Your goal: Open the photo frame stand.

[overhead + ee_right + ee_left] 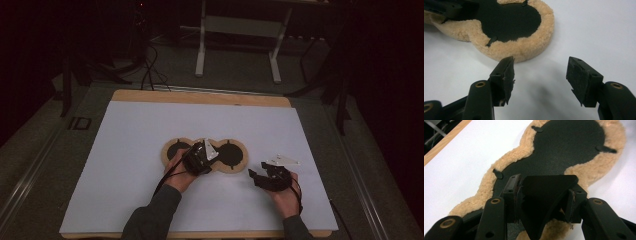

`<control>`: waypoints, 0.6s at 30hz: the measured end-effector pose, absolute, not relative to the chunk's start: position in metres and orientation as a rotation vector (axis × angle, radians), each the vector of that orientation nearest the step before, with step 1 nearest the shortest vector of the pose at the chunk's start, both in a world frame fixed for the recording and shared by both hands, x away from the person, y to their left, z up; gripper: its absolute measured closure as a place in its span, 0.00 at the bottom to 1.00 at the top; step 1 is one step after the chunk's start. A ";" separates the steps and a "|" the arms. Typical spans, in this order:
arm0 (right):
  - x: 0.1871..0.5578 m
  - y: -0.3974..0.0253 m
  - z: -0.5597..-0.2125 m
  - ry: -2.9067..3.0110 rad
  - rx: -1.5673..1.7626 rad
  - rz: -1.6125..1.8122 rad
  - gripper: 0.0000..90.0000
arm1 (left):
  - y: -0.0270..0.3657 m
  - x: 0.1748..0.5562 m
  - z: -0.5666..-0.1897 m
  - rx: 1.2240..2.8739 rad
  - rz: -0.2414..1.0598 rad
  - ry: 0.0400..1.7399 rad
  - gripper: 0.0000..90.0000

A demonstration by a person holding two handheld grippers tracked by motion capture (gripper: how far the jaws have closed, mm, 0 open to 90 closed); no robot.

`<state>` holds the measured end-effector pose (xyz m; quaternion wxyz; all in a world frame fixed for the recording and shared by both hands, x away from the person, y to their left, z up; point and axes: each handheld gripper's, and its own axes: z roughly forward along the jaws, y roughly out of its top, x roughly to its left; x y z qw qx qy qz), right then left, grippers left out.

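A tan fleece pad (239,168) with a black inner face and rounded lobes lies mid-table on a white sheet. My left gripper (202,148) is over the pad's middle. In the left gripper view it (543,202) is shut on a black flap (549,185) of the pad's inner face, raised off the fleece (506,185). My right gripper (256,176) rests on the sheet just to the right of the pad. In the right gripper view it (540,72) stands open with nothing between its jaws, a short way from the pad's fleece rim (519,51).
The white sheet (140,135) covers most of a wooden table (200,96). Beyond the far edge are a white desk frame (240,30) and cables on the floor (150,70). The surroundings are dark.
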<state>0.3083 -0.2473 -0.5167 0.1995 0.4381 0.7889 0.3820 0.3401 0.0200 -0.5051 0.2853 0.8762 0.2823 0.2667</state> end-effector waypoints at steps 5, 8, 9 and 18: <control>0.308 -0.248 -0.517 2.207 1.223 1.070 0.43 | 0.018 0.344 -0.506 2.350 0.708 0.773 0.61; 0.308 -0.248 -0.516 2.207 1.222 1.071 0.43 | 0.017 0.344 -0.507 2.358 0.727 0.774 0.63; 0.308 -0.248 -0.516 2.207 1.222 1.072 0.43 | 0.017 0.344 -0.507 2.361 0.733 0.772 0.63; 0.308 -0.247 -0.517 2.210 1.225 1.072 0.43 | 0.016 0.344 -0.507 2.371 0.775 0.749 0.69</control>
